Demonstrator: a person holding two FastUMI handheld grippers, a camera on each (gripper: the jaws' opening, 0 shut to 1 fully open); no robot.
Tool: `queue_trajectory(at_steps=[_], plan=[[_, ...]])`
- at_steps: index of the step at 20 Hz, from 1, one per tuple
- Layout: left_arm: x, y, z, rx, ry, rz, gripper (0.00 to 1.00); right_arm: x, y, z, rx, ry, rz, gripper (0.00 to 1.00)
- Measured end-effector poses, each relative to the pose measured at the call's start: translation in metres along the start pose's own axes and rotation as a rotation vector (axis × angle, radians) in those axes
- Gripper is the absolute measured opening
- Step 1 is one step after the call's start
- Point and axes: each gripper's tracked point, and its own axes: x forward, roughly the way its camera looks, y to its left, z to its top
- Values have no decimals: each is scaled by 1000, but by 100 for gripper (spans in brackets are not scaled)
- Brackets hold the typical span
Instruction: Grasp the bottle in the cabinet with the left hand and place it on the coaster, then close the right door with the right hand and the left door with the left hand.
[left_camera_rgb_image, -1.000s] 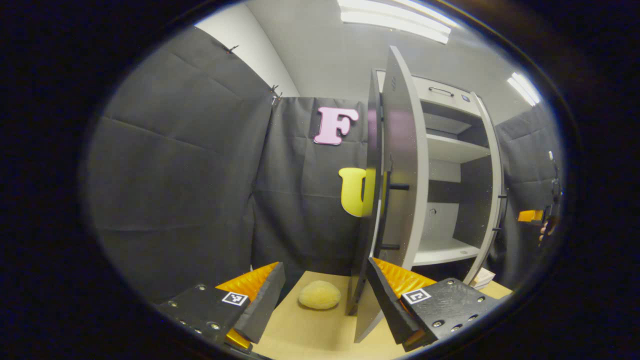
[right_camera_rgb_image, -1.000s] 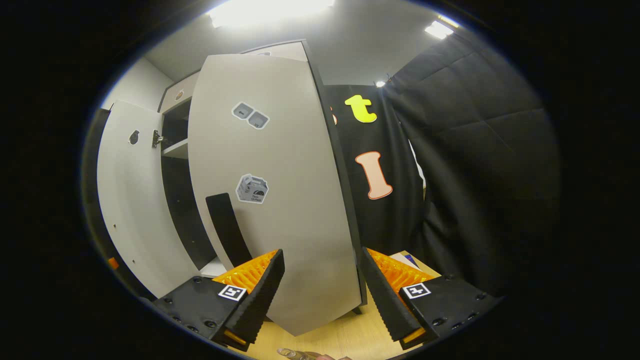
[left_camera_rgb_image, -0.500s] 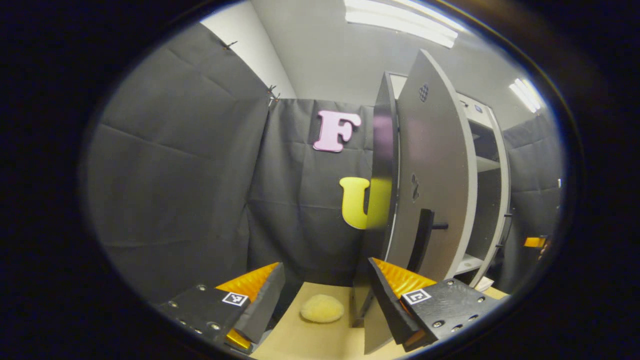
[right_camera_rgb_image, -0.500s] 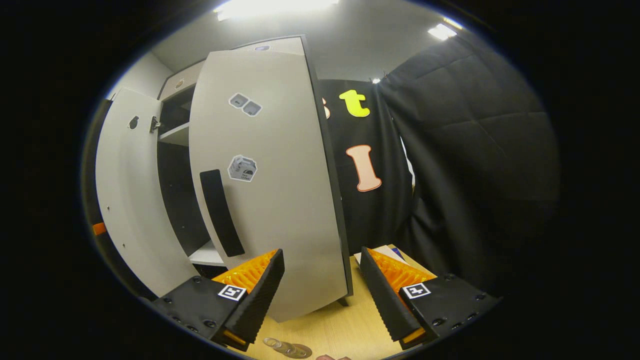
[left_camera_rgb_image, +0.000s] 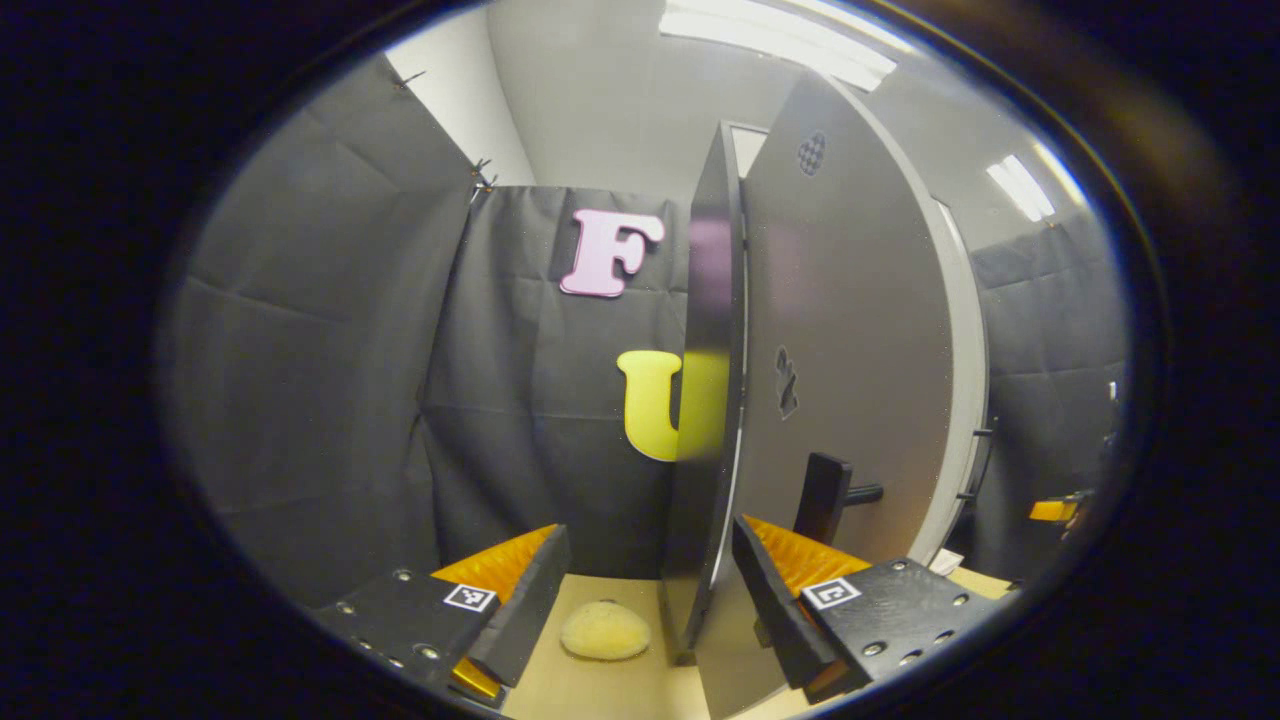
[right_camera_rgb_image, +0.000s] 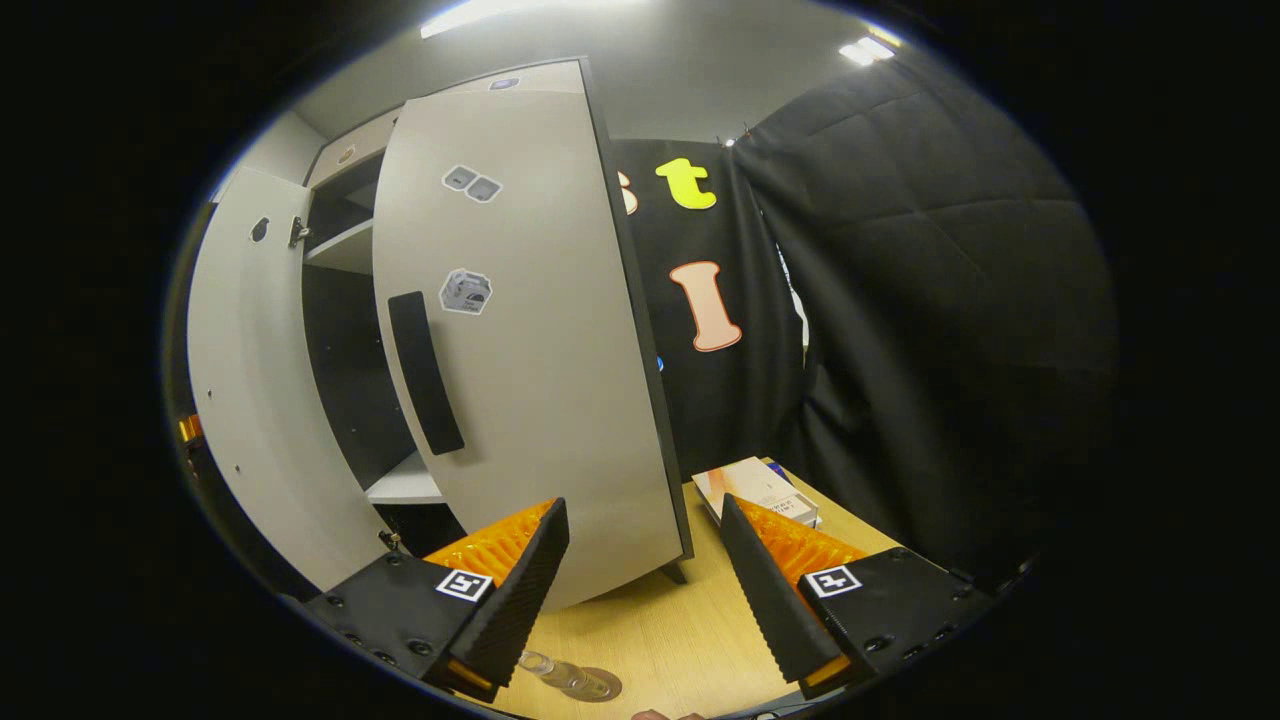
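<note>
While its fingers stand spread wide with nothing between them, the left gripper (left_camera_rgb_image: 645, 590) in the left gripper view points at the near edge of the left door (left_camera_rgb_image: 850, 330), which stands just past the right finger; whether the finger touches it I cannot tell. A black handle (left_camera_rgb_image: 822, 497) juts from the door's face low down. Between the fingers lies bare table (left_camera_rgb_image: 600, 690) with a pale round sponge (left_camera_rgb_image: 605, 632), and open room runs left to the cloth wall. Far right, the other gripper (left_camera_rgb_image: 1058, 509) shows small. In the right gripper view the right gripper (right_camera_rgb_image: 645, 590) is likewise spread and empty, apart from the right door (right_camera_rgb_image: 540, 330), whose lower corner hangs above the table. The left door is ajar, leaving a dark gap. The bottle (right_camera_rgb_image: 550, 669) lies low at the edge on the coaster (right_camera_rgb_image: 592, 685), near the left finger. A small box (right_camera_rgb_image: 755, 487) sits by the wall.
</note>
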Motion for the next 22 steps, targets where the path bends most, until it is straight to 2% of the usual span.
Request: queue_trajectory(at_steps=[4,5,7,8,9,10,12,13,14,18,19,22], plan=[[-3,-9,7,115,11,22,94,2,3,-9,5,12,0,98],[-3,-12,5,122,14,18,100,3,5,-12,7,16,3,98],[-3,-14,3,84,22,5,100,6,10,-15,12,19,14,98],[-2,-18,1,72,28,-1,94,8,13,-16,13,20,21,98],[-2,-26,-5,76,38,-1,94,10,16,-19,12,25,28,98],[-4,-30,-6,79,46,2,100,11,19,-21,11,28,33,98],[-5,-35,-11,58,70,24,100,12,25,-21,15,23,46,98],[-4,-32,-9,61,68,34,94,13,27,-23,16,25,53,98],[-3,-32,-7,69,66,43,94,14,27,-26,14,31,58,98],[-1,-40,-7,54,71,39,94,13,27,-41,25,65,59,98],[1,-44,-7,51,75,33,100,14,25,-44,34,76,60,98],[2,-66,-8,53,82,21,100,14,18,-42,32,86,46,98]])
